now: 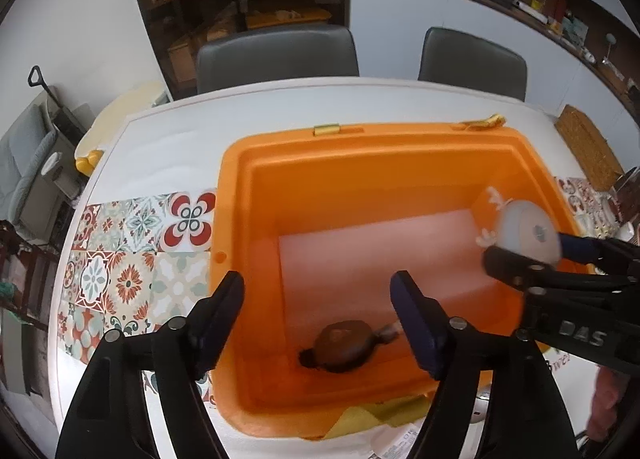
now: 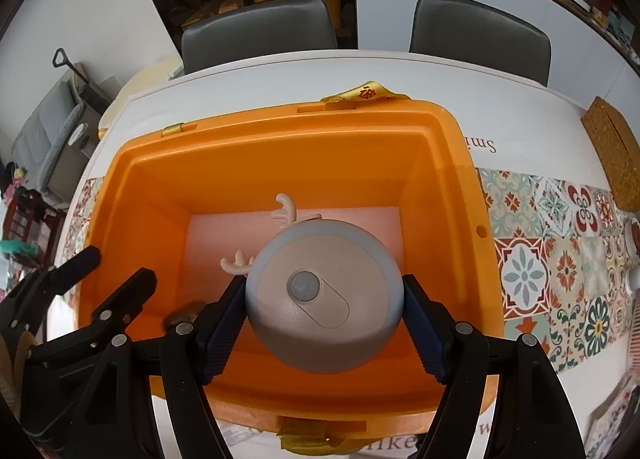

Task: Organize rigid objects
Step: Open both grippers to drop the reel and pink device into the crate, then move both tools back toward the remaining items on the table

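Observation:
An orange plastic box (image 1: 236,187) stands open on the white table, lined with a pale pink pad (image 1: 360,255). A brown turtle figure (image 1: 345,345) lies on the pad near the front wall. My left gripper (image 1: 318,319) is open and empty above the box's front left corner. My right gripper (image 2: 324,323) is shut on a round grey and beige deer-antler lamp (image 2: 324,299) and holds it above the box (image 2: 132,187). The lamp also shows in the left wrist view (image 1: 524,233) over the box's right side. The turtle is mostly hidden in the right wrist view.
A patterned tile runner (image 1: 132,259) lies under the box across the table (image 1: 168,139). Two grey chairs (image 1: 276,59) stand behind the table. A woven mat (image 2: 616,155) lies at the far right. Yellow fabric (image 1: 376,415) sits by the box's front edge.

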The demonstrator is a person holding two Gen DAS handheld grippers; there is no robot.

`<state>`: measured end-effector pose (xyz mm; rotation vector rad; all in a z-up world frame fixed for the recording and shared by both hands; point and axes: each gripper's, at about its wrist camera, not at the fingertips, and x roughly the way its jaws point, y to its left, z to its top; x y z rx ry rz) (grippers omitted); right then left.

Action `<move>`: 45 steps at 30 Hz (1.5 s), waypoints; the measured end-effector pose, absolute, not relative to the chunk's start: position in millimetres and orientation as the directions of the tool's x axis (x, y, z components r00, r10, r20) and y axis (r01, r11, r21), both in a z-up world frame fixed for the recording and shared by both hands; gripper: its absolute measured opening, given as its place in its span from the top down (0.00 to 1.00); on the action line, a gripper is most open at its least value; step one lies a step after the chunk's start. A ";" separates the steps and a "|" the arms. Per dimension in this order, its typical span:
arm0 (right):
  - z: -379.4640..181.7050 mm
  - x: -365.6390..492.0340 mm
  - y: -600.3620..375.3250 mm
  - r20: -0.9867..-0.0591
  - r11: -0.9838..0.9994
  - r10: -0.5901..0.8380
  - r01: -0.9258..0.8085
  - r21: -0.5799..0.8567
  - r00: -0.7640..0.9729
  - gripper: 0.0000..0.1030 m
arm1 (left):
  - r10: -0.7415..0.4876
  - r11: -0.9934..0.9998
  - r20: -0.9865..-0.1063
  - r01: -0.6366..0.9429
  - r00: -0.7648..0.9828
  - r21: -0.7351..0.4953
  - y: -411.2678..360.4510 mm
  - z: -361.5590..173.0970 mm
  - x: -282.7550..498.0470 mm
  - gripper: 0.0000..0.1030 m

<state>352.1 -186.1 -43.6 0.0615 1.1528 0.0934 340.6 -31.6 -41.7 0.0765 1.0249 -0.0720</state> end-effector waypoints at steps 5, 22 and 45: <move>-46.1 355.1 -185.5 -0.912 0.994 0.109 -0.038 0.103 0.395 0.27 | 0.014 0.996 -0.827 0.065 0.562 0.061 -28.4 -25.7 333.2 0.16; 2.8 307.5 -204.0 -0.844 0.995 0.054 0.041 0.089 0.533 0.16 | 0.003 0.999 -0.797 0.032 0.603 0.028 -16.5 -1.2 297.5 0.07; 13.5 211.6 -227.5 -0.813 0.987 0.026 0.113 0.112 0.582 0.16 | -0.070 0.993 -0.781 0.115 0.621 0.003 -38.5 6.3 221.2 0.07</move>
